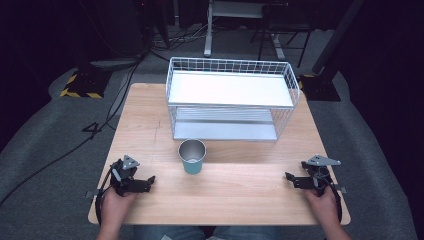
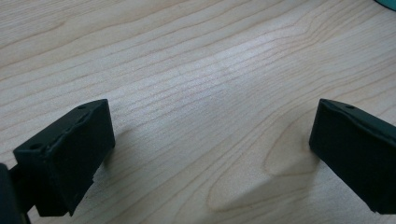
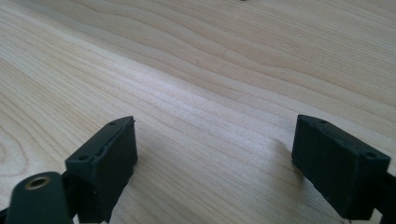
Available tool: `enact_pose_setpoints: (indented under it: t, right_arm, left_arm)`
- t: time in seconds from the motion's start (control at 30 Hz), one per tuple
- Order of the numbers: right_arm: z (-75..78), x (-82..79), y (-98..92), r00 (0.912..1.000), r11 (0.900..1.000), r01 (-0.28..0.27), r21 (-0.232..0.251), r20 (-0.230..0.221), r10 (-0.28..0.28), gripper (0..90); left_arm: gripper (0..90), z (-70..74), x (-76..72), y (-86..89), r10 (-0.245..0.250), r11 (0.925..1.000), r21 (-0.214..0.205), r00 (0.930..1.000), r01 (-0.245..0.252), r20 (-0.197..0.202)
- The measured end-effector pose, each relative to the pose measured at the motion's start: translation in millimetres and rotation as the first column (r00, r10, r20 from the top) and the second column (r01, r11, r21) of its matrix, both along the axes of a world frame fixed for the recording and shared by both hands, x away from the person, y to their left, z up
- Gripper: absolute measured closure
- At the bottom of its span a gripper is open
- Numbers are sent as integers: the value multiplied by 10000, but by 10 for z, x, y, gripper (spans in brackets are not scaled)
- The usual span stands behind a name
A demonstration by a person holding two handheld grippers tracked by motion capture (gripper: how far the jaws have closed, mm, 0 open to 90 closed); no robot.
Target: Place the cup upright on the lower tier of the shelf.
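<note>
A teal cup (image 1: 192,156) with a metal rim stands upright on the wooden table (image 1: 150,115), just in front of a white wire two-tier rack (image 1: 231,99). My left gripper (image 1: 145,182) rests low at the table's front left, held by a hand, its jaws pointing toward the middle. In the left gripper view its jaws (image 2: 212,149) stand wide apart over bare wood. My right gripper (image 1: 292,179) rests at the front right and points inward. Its jaws (image 3: 215,158) are wide apart too, with nothing between them. Both grippers sit well away from the cup.
The rack has a white top shelf (image 1: 230,89) and a lower shelf (image 1: 225,131), both bare. Dark floor with cables (image 1: 90,131) and stand legs surrounds the table. Bare wood lies between the two grippers along the front edge.
</note>
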State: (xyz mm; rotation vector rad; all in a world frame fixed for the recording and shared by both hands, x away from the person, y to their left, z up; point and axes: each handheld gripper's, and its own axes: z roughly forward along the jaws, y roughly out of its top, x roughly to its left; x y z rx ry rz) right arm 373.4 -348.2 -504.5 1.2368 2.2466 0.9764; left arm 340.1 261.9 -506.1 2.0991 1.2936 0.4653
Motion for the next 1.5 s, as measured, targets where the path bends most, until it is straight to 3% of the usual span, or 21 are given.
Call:
enact_pose_setpoints:
  t: [0.9,1.2,1.33,1.5]
  right_arm:
    - [0,1,16,9996,9996,276,6,-43,-276,130]
    - [0,1,16,9996,9996,276,7,-43,-276,130]
    - [-1,-1,17,9996,9996,296,9,-40,-296,130]
    - [-1,-1,18,9995,9995,302,11,-41,-302,130]
  left_arm:
    - [8,2,-19,3,-132,9999,27,9999,132,30]
    - [100,43,-15,50,168,9997,-171,9997,-171,-150]
    - [61,65,12,49,139,9996,-226,9993,-147,-341]
    - [16,143,8,30,-8,9986,-538,10000,8,-1]
